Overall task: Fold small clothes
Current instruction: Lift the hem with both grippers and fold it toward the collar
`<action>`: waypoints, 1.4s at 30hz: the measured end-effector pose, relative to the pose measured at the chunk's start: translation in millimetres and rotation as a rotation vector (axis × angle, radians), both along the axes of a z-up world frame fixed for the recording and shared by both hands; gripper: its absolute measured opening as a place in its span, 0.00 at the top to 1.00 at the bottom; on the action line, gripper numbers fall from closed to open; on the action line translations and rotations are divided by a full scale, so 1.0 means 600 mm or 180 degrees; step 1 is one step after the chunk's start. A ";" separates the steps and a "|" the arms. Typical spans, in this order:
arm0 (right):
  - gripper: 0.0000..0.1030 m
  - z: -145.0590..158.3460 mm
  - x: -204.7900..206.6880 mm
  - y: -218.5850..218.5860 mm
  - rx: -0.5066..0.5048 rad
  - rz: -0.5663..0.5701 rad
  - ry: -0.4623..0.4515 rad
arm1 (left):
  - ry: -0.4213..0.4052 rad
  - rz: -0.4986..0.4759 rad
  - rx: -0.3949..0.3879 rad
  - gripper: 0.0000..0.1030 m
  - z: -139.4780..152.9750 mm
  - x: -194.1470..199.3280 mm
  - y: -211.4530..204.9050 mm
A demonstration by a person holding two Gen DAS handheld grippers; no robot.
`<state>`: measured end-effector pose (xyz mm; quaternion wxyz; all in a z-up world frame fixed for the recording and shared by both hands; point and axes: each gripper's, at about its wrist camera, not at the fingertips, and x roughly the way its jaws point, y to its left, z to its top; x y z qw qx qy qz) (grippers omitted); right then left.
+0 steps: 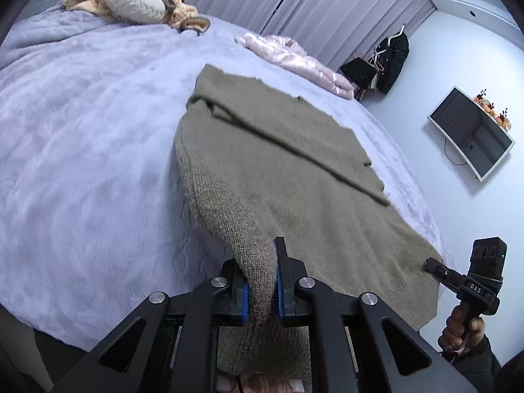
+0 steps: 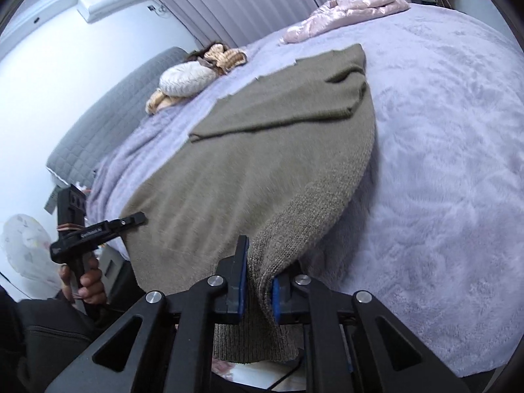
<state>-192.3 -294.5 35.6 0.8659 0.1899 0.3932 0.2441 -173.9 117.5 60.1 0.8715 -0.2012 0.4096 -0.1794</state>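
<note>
Two grippers pinch one sweater's near hem. Left wrist view: the left gripper (image 1: 261,281) clamps the olive sweater (image 1: 278,170), which lies lengthwise on the bed (image 1: 82,131), stretching away toward the curtains. Right wrist view: the right gripper (image 2: 258,286) clamps the other hem corner; the sweater's sleeve (image 2: 278,111) is folded across it.

My right tongs (image 2: 257,283) were clamped on the near hem of the olive knit sweater (image 2: 262,150), which stretched away across the lilac bed (image 2: 442,163) with a sleeve folded over its far part. My left tongs (image 2: 139,217) pinched the same hem off to the left. Beyond lay a pink jacket (image 2: 344,13) and a pale cushion (image 2: 186,78) by the grey headboard (image 2: 108,114)
</note>
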 end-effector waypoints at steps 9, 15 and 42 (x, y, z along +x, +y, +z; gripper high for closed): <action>0.88 0.055 0.034 -0.007 0.0229 -0.0086 -0.0289 | -0.0134 0.0086 -0.0254 0.87 0.050 0.043 0.013; 0.88 0.084 0.059 -0.011 0.0255 -0.0182 -0.0373 | -0.0151 0.0081 -0.0255 0.87 0.075 0.084 0.002; 0.88 0.170 0.229 -0.018 0.0149 -0.0564 -0.0367 | -0.0009 0.0211 -0.0188 0.87 0.135 0.250 -0.013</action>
